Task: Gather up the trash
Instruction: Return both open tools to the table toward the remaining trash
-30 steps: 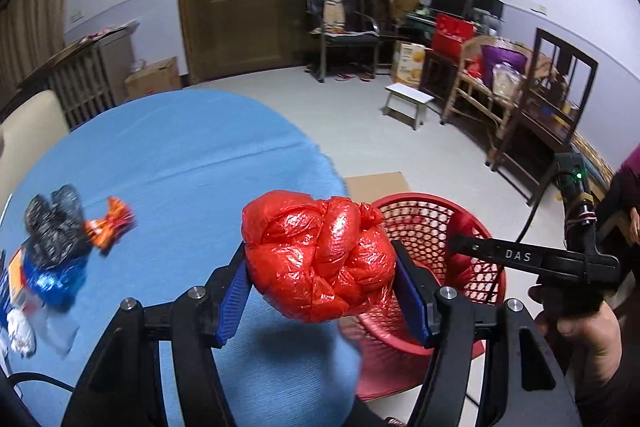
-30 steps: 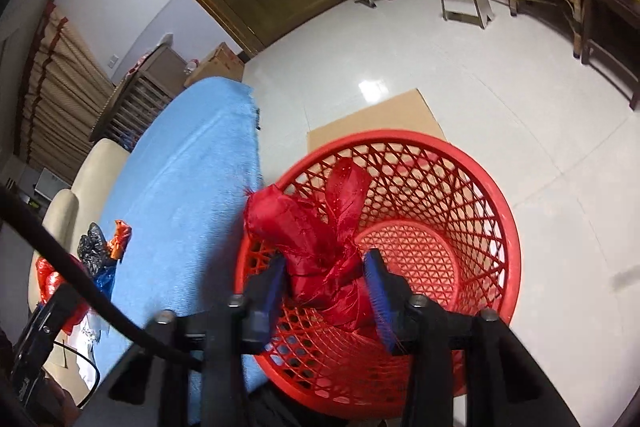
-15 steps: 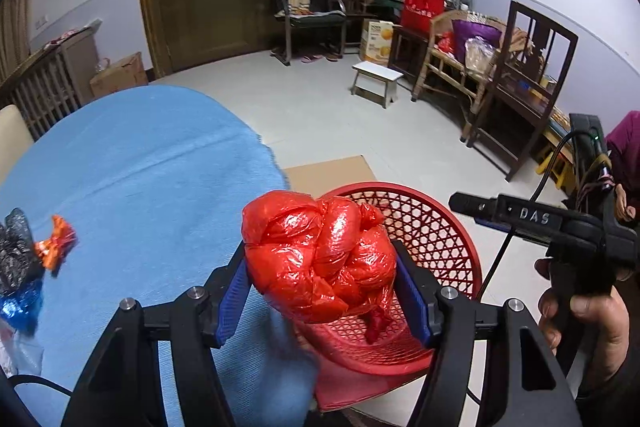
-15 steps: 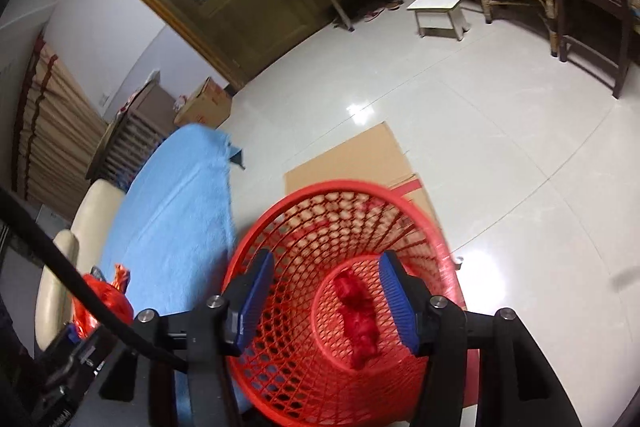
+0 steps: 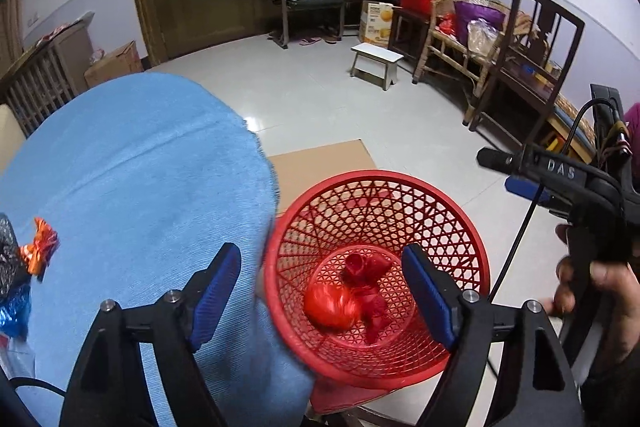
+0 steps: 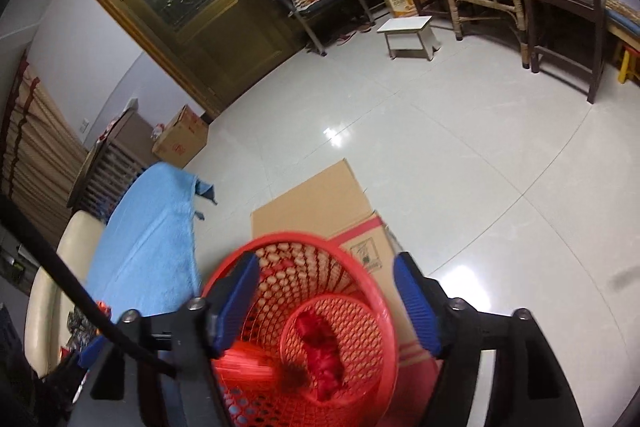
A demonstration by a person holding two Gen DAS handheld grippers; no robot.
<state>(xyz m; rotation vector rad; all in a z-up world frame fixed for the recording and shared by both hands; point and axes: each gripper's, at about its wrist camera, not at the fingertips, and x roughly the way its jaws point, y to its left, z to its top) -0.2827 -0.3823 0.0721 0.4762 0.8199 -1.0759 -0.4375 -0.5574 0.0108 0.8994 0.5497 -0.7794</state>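
I hold both grippers above the red mesh basket [image 5: 472,251], which stands on the floor against the edge of the blue-covered surface [image 5: 140,167]. The left gripper [image 5: 322,299] has its jaws spread wide with nothing between the blue pads; they have just been opening. Below them a red plastic bag [image 5: 330,305], blurred, sits in the bottom of the basket beside a second crumpled red bag [image 5: 370,281].

The right gripper [image 6: 324,303] also has its jaws well apart and empty, having just been opening, and looks down into the same basket [image 6: 384,307], where one red bag [image 6: 320,347] lies on the mesh bottom and a red blur [image 6: 244,359] shows against the inner wall at the left. In the left wrist view, my right hand [image 5: 600,291] grips the handle of that tool off to the right of the basket.

More trash waits on the cloth: an orange wrapper [image 5: 40,247], with a black bag [image 5: 6,255] and a blue wrapper [image 5: 14,307] just beside it at the left edge of the frame. A flattened cardboard sheet [image 6: 312,207] lies on the tiled floor behind the basket.
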